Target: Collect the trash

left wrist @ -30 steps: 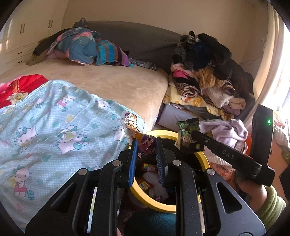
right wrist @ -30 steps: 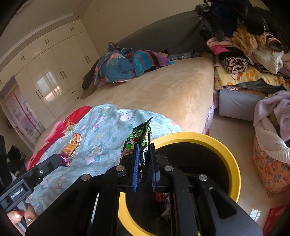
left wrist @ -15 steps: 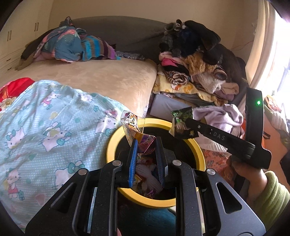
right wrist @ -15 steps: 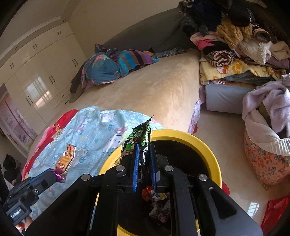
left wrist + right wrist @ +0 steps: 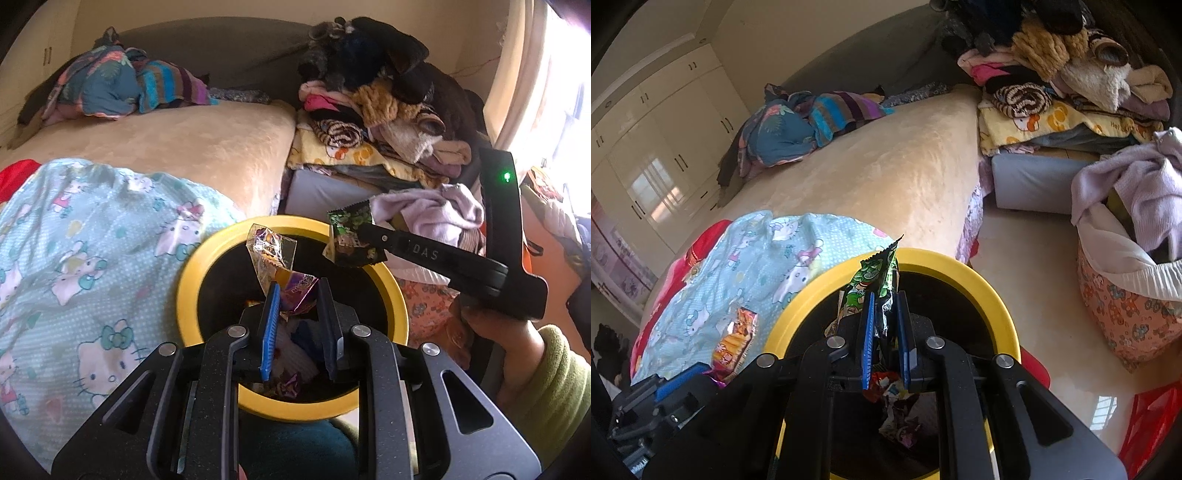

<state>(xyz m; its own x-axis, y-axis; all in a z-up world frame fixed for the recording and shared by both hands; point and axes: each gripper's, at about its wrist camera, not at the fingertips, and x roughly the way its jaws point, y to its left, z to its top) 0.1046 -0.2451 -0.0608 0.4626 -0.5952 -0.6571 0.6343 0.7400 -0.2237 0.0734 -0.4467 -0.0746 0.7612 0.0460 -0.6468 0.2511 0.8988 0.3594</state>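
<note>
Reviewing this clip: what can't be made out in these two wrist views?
- Yellow-rimmed bin: its near rim and most contents are hidden by each gripper's body, both views.
- Purple wrapper: print too crumpled to read, left view.
- Green wrapper: lower end hidden between fingers, right view.
- Person: only a hand shows, left view.

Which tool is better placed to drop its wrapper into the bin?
Left tool: its purple wrapper hangs over the bin's middle; the right tool's green wrapper sits nearer the rim.

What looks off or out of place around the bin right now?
Nothing looks spilled or damaged. The left gripper holds a purple wrapper and the right gripper a green wrapper, both over the yellow-rimmed bin, which already holds trash.
</note>
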